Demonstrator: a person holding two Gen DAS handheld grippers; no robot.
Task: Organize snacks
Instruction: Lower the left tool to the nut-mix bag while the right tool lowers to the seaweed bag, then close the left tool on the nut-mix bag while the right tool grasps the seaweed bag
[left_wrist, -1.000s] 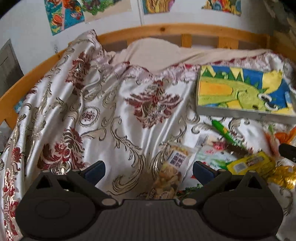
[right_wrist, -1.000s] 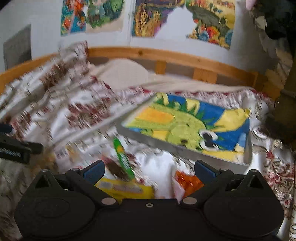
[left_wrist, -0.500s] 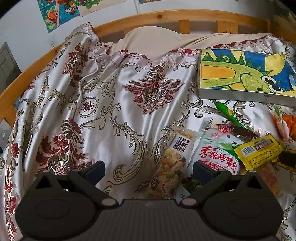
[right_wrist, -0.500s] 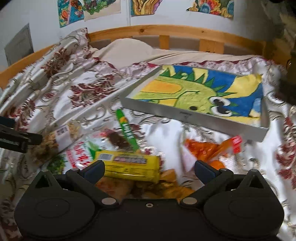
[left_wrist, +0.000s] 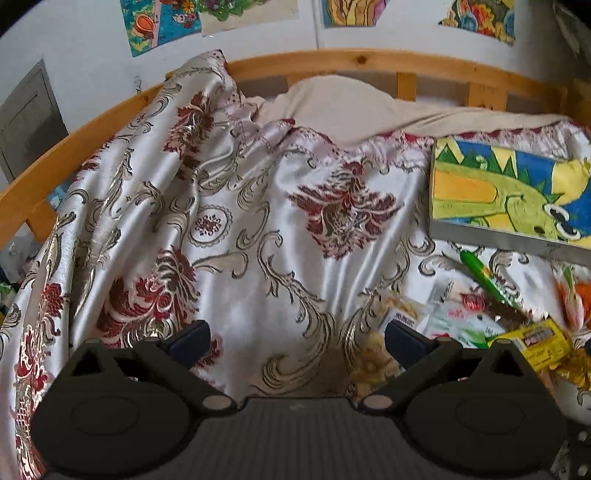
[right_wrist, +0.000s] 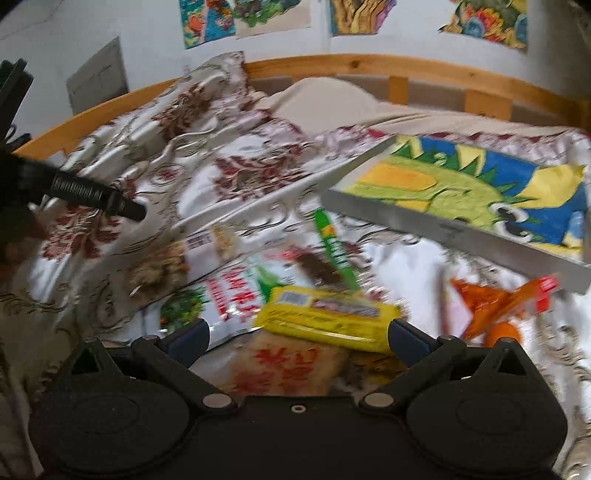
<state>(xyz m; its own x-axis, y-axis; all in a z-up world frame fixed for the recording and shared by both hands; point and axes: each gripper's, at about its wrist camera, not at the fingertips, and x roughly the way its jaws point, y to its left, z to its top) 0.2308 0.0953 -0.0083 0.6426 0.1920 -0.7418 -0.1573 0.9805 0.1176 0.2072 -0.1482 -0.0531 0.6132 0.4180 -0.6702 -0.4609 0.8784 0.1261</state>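
I'm bringing the right gripper (right_wrist: 297, 334) down over the snack pile near the bed's right edge — yellow packet (right_wrist: 325, 319) now sitting between its wide-open fingers, nothing gripped. Left gripper (left_wrist: 297, 338) is swinging off the pile, open and empty over the bedspread (left_wrist: 236, 221) — first pick looks imminent, dinosaur box (right_wrist: 461, 199) just beyond.

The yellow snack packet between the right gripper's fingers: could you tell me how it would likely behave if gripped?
The yellow snack packet looks like a glossy film wrapper, so it may be slippery. It holds a straight bar shape, so it is probably fairly stiff and light. It rests on other packets, so pushing it could slide it.
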